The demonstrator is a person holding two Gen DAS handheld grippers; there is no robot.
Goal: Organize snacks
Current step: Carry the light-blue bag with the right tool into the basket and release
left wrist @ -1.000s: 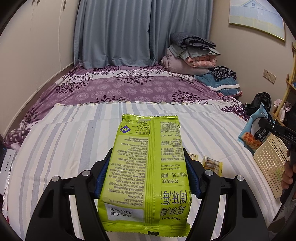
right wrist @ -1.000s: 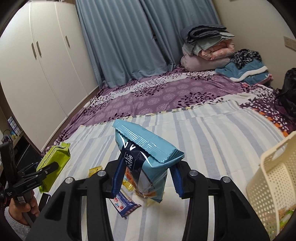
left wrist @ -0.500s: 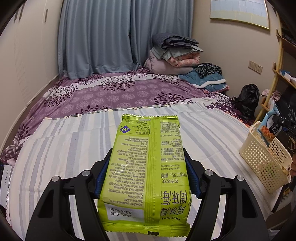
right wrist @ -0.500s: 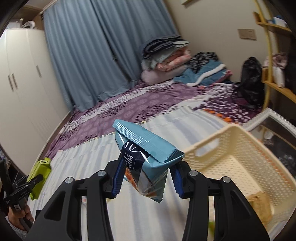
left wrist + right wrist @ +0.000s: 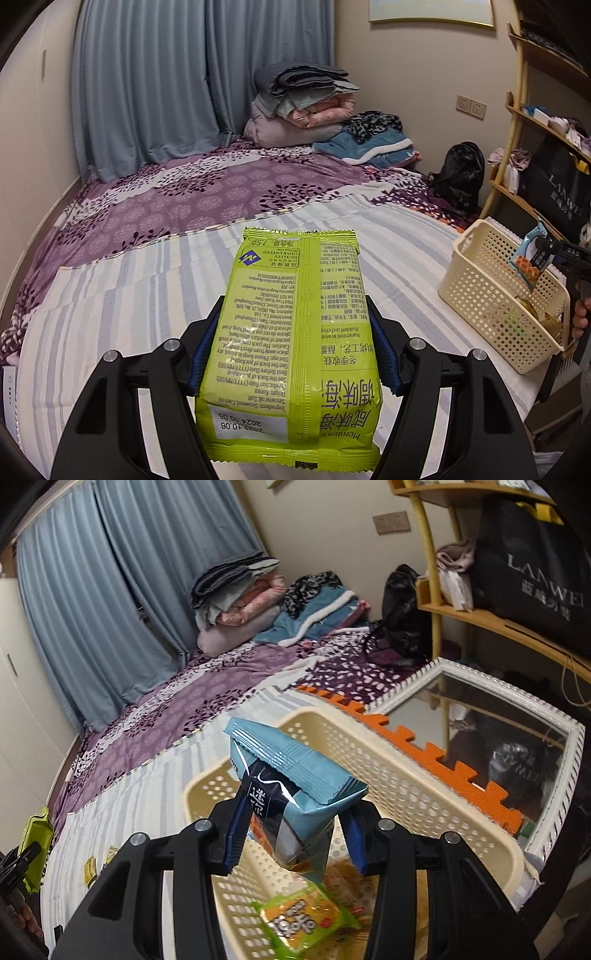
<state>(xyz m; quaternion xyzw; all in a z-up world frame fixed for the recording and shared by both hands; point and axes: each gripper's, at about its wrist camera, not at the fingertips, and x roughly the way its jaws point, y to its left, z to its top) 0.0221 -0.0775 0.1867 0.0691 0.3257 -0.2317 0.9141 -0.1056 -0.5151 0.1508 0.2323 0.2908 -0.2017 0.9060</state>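
Observation:
My left gripper (image 5: 291, 354) is shut on a lime-green seaweed snack bag (image 5: 291, 332), held above the striped bed sheet (image 5: 129, 302). My right gripper (image 5: 293, 834) is shut on a blue snack bag (image 5: 291, 771) and holds it over the cream perforated basket (image 5: 413, 786). The basket also shows at the right of the left wrist view (image 5: 491, 295), with the blue bag (image 5: 530, 258) above it. In the basket lies a green-and-orange snack packet (image 5: 306, 919) with other snacks under it. The green bag shows far left in the right wrist view (image 5: 37, 845).
Small yellow packets (image 5: 90, 867) lie on the sheet left of the basket. A white-framed mirror (image 5: 491, 731) and orange foam mat (image 5: 424, 753) lie beyond the basket. A wooden shelf (image 5: 491, 620) stands at the right. Folded bedding (image 5: 303, 107) is piled at the far end.
My right gripper has carried the blue bag rightwards from over the sheet to above the basket. My left gripper, still holding the green bag, has turned right, so the basket comes into view.

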